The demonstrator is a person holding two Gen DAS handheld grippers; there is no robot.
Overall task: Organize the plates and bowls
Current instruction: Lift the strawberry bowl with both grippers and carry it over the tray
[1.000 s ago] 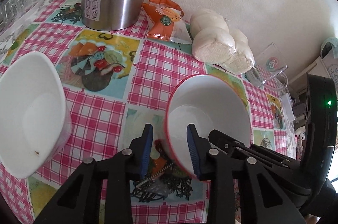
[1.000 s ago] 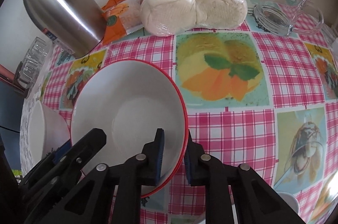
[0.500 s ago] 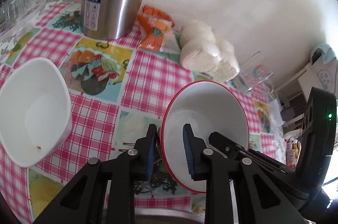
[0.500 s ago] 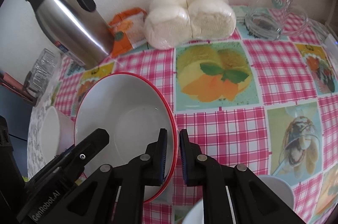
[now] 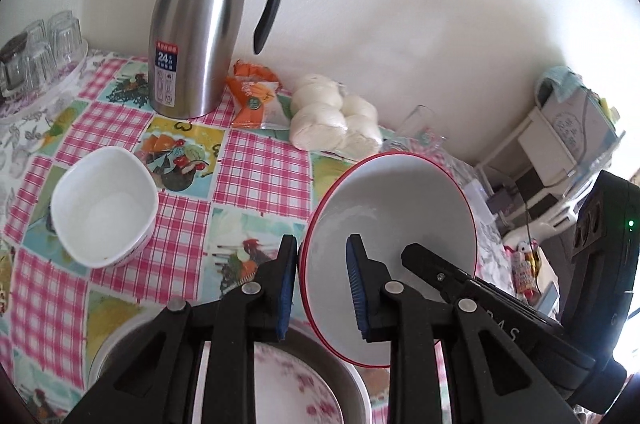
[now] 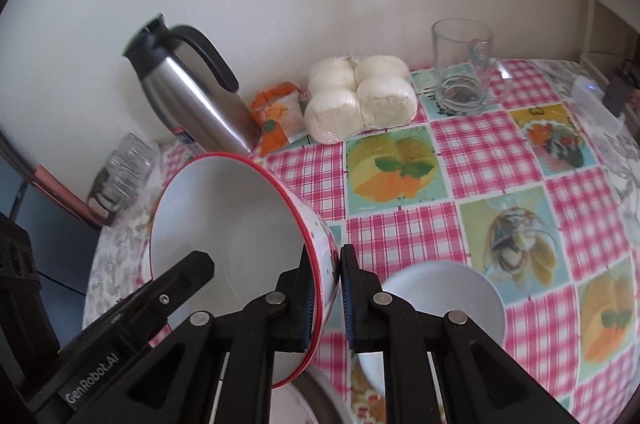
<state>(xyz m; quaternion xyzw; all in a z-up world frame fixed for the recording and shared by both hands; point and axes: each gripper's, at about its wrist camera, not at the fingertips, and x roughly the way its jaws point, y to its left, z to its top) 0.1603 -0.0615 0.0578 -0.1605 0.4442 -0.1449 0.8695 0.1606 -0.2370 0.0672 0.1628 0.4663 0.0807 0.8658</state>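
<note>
On the counter (image 5: 260,159), the flask (image 5: 192,39) stands at eleven o'clock by the wall, the snack packet (image 5: 256,99) and buns (image 5: 332,119) to its right. The square bowl (image 5: 104,207) lies at nine o'clock. What may be a plate (image 5: 288,384) sits at six.

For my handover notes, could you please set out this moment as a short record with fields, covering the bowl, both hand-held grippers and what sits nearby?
held item: red-rimmed bowl, tilted, clear of the table
left hand-held gripper: clamped on the bowl's rim
right hand-held gripper: clamped on the opposite rim
below the bowl: flowered plate
other dishes: square white bowl; small white dish
by the wall: steel flask, orange packet, wrapped buns, glass mug
surface: checked tablecloth
</note>
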